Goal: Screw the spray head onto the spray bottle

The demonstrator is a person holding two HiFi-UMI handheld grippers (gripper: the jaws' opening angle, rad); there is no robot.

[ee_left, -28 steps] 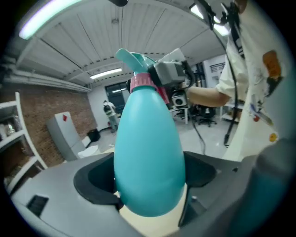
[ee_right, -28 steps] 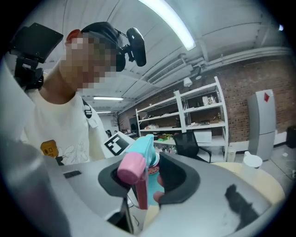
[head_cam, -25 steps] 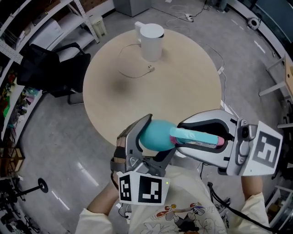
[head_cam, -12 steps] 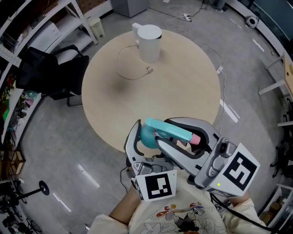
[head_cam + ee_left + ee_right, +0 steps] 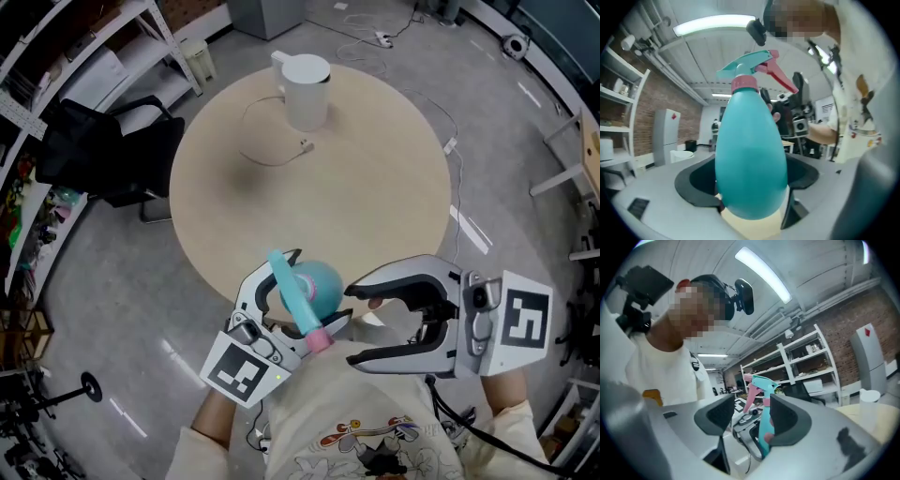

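Pinches the fat blue-green spray bottle [image 5: 323, 279] tight in the left gripper [image 5: 314, 286], up in the air by the near edge of the round table [image 5: 375, 187]. Has the spray head [image 5: 746, 65], with its pink trigger, on the bottle's neck. Has just been spreading the jaws of the right gripper [image 5: 354, 323], just beside the bottle, with nothing between them.

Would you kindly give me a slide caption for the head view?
Left gripper holds the bottle, spray head on; the right gripper, jaws just opened, is empty beside it.
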